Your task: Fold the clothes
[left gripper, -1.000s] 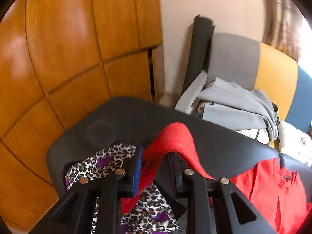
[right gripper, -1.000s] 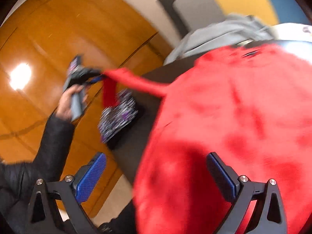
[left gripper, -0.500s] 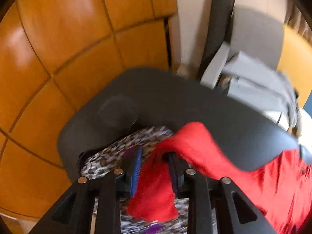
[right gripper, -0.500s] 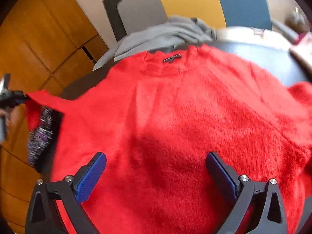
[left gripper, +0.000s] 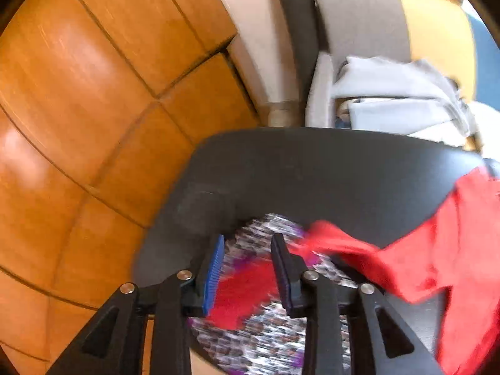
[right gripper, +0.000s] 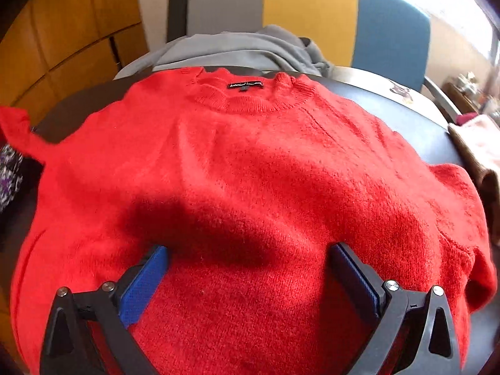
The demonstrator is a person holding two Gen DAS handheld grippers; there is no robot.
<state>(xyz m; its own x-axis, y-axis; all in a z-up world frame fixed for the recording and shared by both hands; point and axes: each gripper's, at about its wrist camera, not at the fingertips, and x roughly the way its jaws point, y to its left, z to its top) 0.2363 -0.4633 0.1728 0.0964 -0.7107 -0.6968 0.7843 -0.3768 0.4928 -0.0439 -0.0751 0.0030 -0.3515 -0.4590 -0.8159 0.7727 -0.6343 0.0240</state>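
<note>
Fuzzy red knit sweater (right gripper: pixel 250 168) is spread flat on dark bench (left gripper: pixel 312 168). Left gripper (left gripper: pixel 247 268) fingers are parted, sleeve end (left gripper: pixel 240 293) loose between. Right gripper (right gripper: pixel 247 278) fingers are spread, empty. Risk: sleeve is snagged on leopard-print cloth (left gripper: pixel 265 340), bunched.

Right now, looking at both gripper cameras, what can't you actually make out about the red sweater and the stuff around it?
- Red sweater hem, right wrist view: cut off by the bottom edge, behind the right gripper.
- Sleeve end, left wrist view: motion-blurred between the left gripper fingers; contact can't be judged.
- Patterned cloth: blurred, partly hidden by the sleeve and fingers.
- Neck label: lettering too small.
- Grey garment: lower part hidden behind the table.
</note>
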